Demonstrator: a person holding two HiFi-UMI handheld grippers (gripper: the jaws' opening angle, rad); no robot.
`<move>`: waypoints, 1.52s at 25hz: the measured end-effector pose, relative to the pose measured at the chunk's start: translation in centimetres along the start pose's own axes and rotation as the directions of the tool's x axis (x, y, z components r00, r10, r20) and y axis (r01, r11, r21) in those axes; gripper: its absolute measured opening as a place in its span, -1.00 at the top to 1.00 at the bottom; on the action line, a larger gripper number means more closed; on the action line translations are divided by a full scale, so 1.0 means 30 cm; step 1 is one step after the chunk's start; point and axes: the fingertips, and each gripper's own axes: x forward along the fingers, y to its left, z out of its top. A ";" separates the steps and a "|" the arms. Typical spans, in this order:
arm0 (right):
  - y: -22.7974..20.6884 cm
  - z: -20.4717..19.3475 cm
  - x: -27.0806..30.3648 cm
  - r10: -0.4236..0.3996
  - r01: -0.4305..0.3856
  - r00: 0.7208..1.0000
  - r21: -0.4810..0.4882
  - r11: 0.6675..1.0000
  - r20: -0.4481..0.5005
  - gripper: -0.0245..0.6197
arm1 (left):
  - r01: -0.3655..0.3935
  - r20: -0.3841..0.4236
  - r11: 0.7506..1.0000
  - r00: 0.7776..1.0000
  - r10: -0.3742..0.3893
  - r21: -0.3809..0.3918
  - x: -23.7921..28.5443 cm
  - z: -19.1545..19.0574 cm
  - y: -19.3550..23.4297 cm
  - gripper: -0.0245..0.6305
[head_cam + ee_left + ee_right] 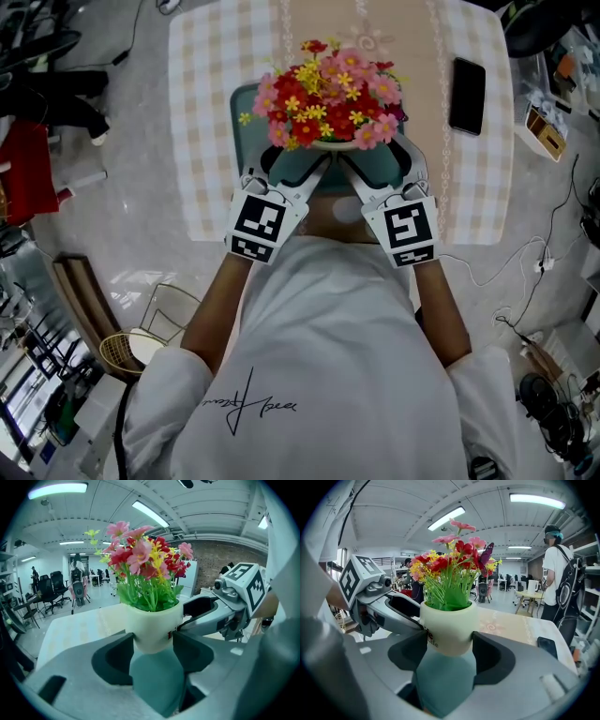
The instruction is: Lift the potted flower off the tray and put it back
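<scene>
The potted flower, a white pot [335, 145] of red, pink and yellow blooms [328, 94], is over the teal tray [246, 117] on the table. My left gripper [298, 157] and right gripper [380, 155] both clasp the pot from the near side. In the left gripper view the jaws press both sides of the pot [152, 627], with the tray [154, 677] below and the right gripper [206, 611] beside it. The right gripper view shows the same hold on the pot [449, 625] above the tray [443, 677]. Whether the base touches the tray is unclear.
A checked cloth covers the table [211, 112]. A black phone [467, 94] lies at its right side, also in the right gripper view as the phone [547, 646]. A person [560, 583] stands beyond the table. A wire basket [127, 352] and cables lie on the floor.
</scene>
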 end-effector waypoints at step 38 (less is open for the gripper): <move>-0.210 -0.165 0.129 -0.022 0.018 0.996 -0.054 0.998 -0.089 0.00 | -0.003 -0.123 0.997 0.992 0.012 0.072 0.278 -0.066 0.032 0.20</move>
